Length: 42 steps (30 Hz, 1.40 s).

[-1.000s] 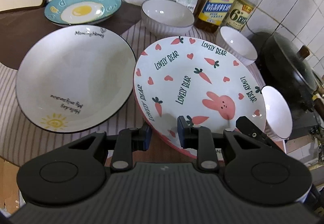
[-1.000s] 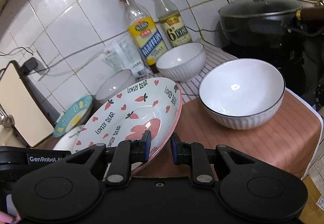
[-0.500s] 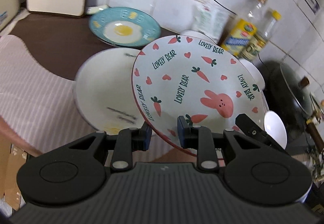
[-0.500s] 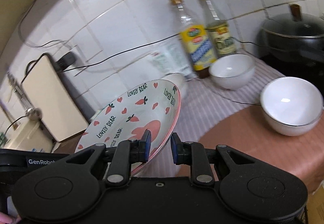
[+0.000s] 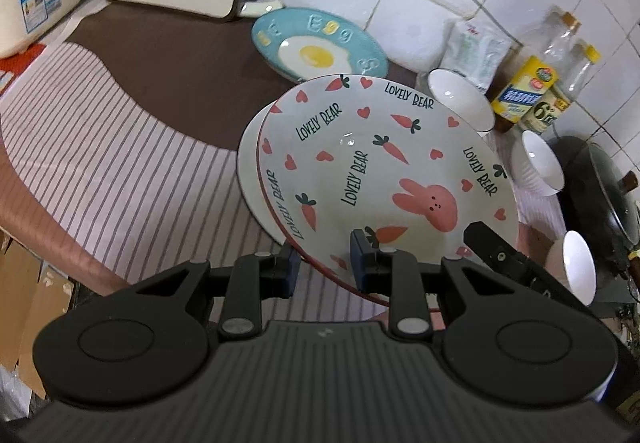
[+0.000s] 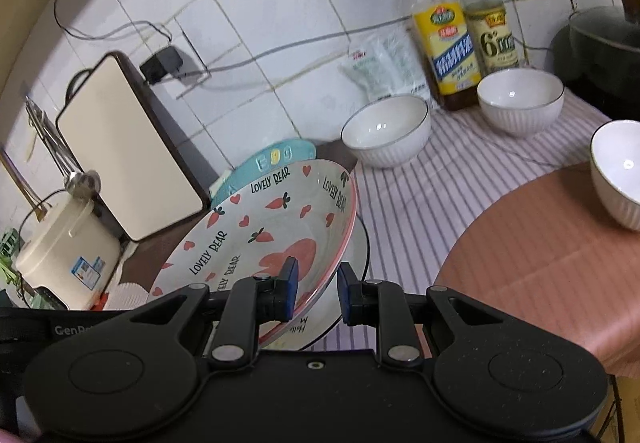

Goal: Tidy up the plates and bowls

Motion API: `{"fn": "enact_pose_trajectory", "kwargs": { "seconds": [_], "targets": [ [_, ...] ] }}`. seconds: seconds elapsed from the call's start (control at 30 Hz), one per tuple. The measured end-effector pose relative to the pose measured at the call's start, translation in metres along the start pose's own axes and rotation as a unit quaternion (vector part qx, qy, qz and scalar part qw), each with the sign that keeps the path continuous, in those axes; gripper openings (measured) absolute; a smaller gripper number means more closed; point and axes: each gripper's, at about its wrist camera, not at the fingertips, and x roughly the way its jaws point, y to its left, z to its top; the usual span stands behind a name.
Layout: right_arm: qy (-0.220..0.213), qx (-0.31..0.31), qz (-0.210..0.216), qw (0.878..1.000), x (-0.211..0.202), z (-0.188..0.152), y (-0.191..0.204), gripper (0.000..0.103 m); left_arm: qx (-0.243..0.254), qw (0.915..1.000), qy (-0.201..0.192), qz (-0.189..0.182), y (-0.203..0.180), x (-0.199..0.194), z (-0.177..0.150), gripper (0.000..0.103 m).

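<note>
The carrot-and-rabbit plate [image 5: 384, 167] has travelled from beside the white sun plate to above it, so that the white plate [image 5: 250, 159] now shows only as a sliver past the patterned rim. Both tools grip the carried plate: the left tool [image 5: 323, 267] has its pads closed on the near rim, one pad under the edge and one on the printed face, and the right tool [image 6: 316, 291] pinches the rim at another spot — its tip shows at the plate's right side in the left wrist view. The plate is tilted, clear of the tabletop [image 5: 100, 147].

Under it in the right wrist view lies the white plate [image 6: 320, 323], with part of its lettering visible. Just behind sits the blue egg plate [image 5: 316, 47] on the brown mat. Three white ribbed bowls stand to the right: one [image 6: 386, 135] near the wall, one [image 6: 520, 99] in front of the two sauce bottles [image 6: 448, 31], and one [image 6: 618, 171] on the reddish mat at the frame's edge. A black lidded pot [image 5: 604, 195] is beyond — and a cream rice cooker [image 6: 68, 251] stands at far left.
</note>
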Motion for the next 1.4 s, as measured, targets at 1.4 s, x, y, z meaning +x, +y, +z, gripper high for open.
{"fn": "enact_pose_trajectory", "kwargs": {
  "seconds": [1.4],
  "targets": [
    [0.104, -0.104, -0.094, 0.985, 0.065, -0.001, 0.025, 0.027, -0.005, 0.9962, 0.083, 0.027, 0.019, 0.061, 0.016, 0.025]
  ]
}}
